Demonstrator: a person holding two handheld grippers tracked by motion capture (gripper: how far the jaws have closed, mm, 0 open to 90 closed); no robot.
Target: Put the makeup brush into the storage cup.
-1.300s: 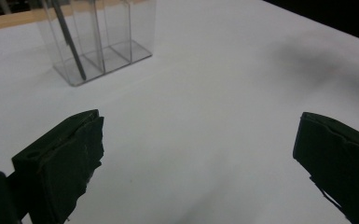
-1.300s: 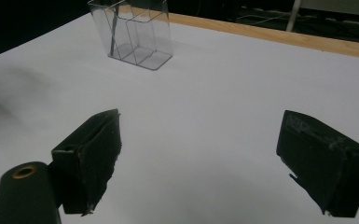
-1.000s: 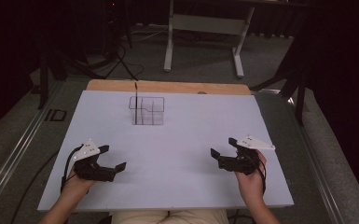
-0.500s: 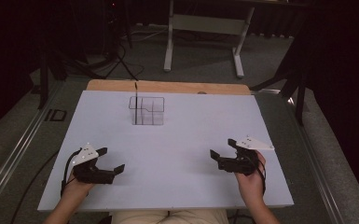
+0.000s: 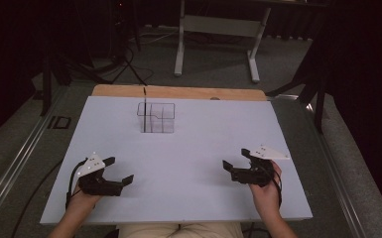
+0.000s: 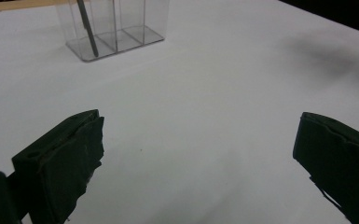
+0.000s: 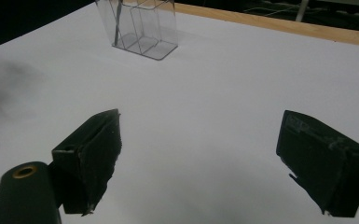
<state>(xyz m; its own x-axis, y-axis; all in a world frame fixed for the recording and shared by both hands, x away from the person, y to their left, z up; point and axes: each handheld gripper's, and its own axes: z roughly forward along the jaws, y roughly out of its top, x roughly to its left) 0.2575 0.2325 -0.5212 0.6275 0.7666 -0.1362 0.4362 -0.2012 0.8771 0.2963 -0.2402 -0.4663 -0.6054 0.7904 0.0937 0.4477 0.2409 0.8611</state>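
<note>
Little has been moved since the earlier high view; the left gripper [image 5: 120,171] has been drawn slightly nearer the table's near edge, while the right gripper [image 5: 234,165] has been kept where it was. On the left, the left gripper is held low over the white rectangular tabletop [image 5: 193,148], its jaws spread wide with nothing between them; farther off and toward the middle, the clear plastic divided organiser box [image 5: 157,118] is seen upright near the far edge, well apart from both grippers, with a thin dark stick [image 5: 144,110] standing in its left compartment; on the right, the right gripper is likewise spread wide and empty. The box is judged light, rigid and slippery; its thin walls should be pinched at the rim; the stick is best taken near its top.
</note>
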